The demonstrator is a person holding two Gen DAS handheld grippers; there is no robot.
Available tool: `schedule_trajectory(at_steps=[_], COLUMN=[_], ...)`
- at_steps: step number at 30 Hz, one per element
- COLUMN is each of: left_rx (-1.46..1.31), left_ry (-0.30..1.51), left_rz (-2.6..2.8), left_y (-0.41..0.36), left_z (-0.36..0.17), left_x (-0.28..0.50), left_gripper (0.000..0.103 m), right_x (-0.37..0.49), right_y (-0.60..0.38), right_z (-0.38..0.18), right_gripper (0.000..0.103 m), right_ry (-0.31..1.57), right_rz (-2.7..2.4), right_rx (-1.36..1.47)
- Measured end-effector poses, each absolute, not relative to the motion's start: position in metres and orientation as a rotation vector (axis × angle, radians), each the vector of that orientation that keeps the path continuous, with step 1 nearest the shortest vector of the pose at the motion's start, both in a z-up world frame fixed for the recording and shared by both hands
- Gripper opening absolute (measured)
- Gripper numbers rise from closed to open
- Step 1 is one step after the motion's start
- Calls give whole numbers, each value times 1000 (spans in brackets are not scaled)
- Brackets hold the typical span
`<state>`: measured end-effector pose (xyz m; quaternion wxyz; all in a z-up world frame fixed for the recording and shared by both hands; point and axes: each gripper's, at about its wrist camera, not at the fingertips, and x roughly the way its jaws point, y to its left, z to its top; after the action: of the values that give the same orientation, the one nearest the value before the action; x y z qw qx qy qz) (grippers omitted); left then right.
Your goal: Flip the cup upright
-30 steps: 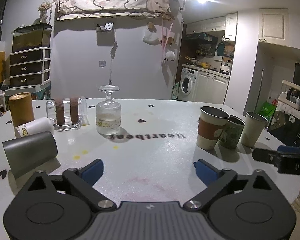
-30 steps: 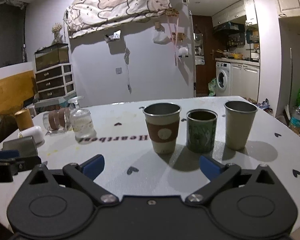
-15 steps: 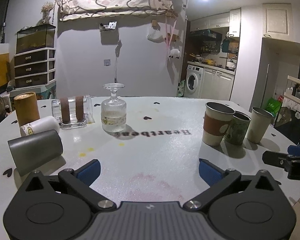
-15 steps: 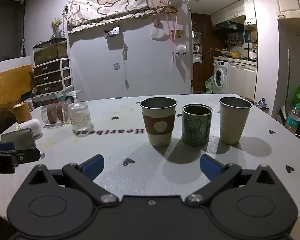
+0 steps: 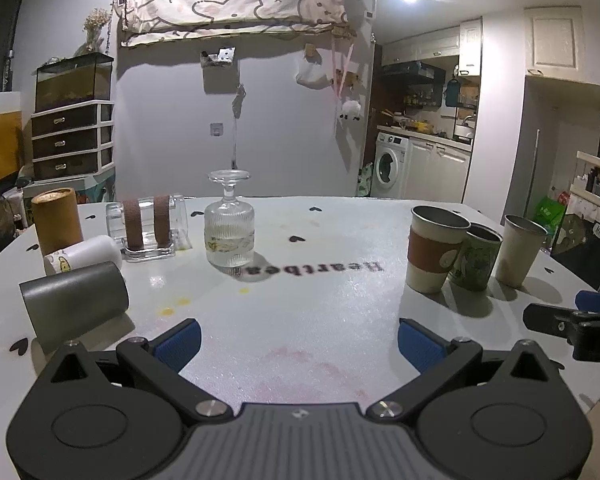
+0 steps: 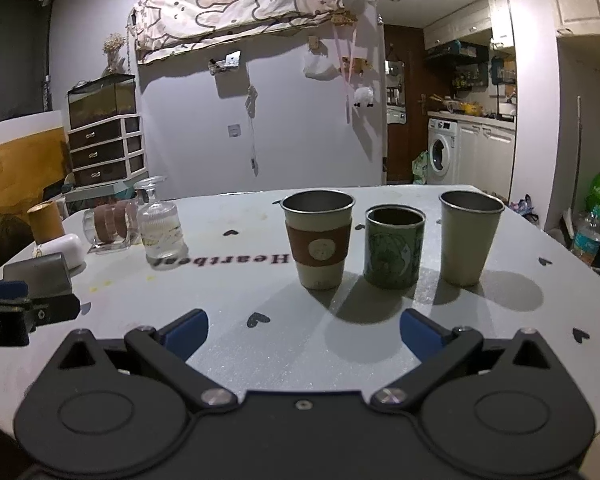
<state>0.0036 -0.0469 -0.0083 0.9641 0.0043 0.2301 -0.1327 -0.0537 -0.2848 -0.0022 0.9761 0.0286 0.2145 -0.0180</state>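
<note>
Both tongs are gaping wide with nothing between the blue pads: left tongs (image 5: 298, 342), right tongs (image 6: 304, 332), each hovering low over the white heart-printed counter (image 5: 320, 300). Grey metal cup (image 5: 74, 306) is lying on its side, just ahead-left of the left tongs, mouth direction unclear. White printed cup (image 5: 84, 254) is lying beyond it, also tipped over. Clear ribbed stemmed glass (image 5: 229, 228) is standing inverted, straight ahead of the left tongs, well apart. Three upright cups are sitting in a row ahead of the right tongs: brown-sleeved metal cup (image 6: 319, 240), green patterned cup (image 6: 394, 252), plain steel tumbler (image 6: 468, 238). Right tongs are showing at the left view's right edge.
</note>
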Motion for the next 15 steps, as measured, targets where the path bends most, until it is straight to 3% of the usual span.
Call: schedule_trajectory(at_steps=[15], left_rx=[8], left_ry=[458], left_rz=[-255], left_y=[-45], left_z=[-5], left_x=[1], left_gripper=[103], right_x=[-59], right_y=[-284], right_z=[2], right_gripper=[103], right_ry=[416], right_rz=[-41], right_rx=[48])
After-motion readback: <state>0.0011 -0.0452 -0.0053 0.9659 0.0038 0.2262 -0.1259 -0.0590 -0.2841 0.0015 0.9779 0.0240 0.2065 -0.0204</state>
